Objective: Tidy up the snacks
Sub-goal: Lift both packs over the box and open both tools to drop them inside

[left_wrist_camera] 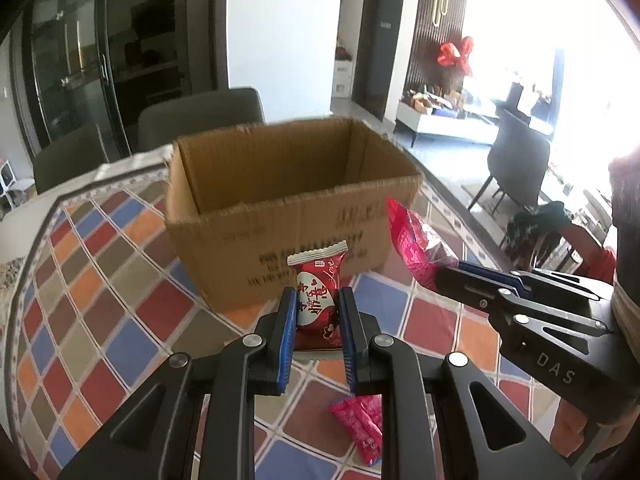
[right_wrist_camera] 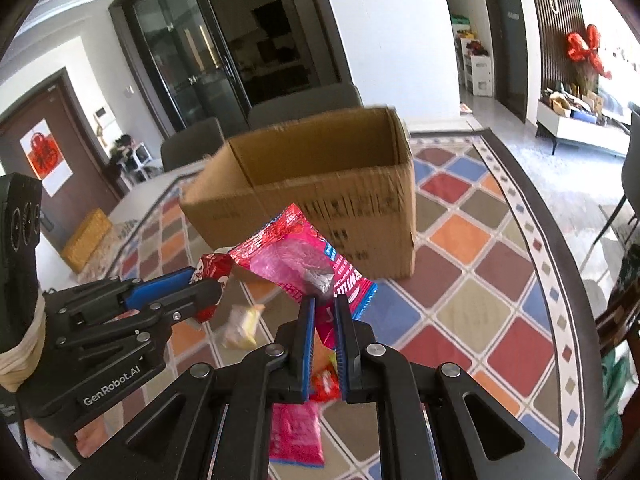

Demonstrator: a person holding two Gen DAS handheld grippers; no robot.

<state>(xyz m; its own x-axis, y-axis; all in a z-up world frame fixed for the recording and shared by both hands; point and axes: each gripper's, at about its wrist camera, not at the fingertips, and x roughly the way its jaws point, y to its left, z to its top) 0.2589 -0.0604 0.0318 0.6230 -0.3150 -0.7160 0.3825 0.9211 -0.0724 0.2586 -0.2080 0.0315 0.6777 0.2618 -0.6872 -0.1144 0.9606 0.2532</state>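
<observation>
My left gripper (left_wrist_camera: 318, 300) is shut on a dark red snack packet (left_wrist_camera: 318, 300) with white ends, held up in front of the open cardboard box (left_wrist_camera: 288, 192). My right gripper (right_wrist_camera: 322, 308) is shut on a pink snack bag (right_wrist_camera: 296, 256), lifted above the table just short of the box (right_wrist_camera: 320, 184). In the left wrist view the right gripper (left_wrist_camera: 444, 276) shows at the right with the pink bag (left_wrist_camera: 416, 244). The right wrist view has the left gripper (right_wrist_camera: 208, 284) at the left, holding the red packet (right_wrist_camera: 212, 266). The box interior that shows looks empty.
A round table with a chequered cloth (left_wrist_camera: 100, 300) carries everything. More snacks lie on it: a pink packet (left_wrist_camera: 360, 428) below my left gripper, pink (right_wrist_camera: 296, 436), red (right_wrist_camera: 326, 384) and pale yellow (right_wrist_camera: 240, 326) packets under my right. Grey chairs (left_wrist_camera: 200, 116) stand behind the box.
</observation>
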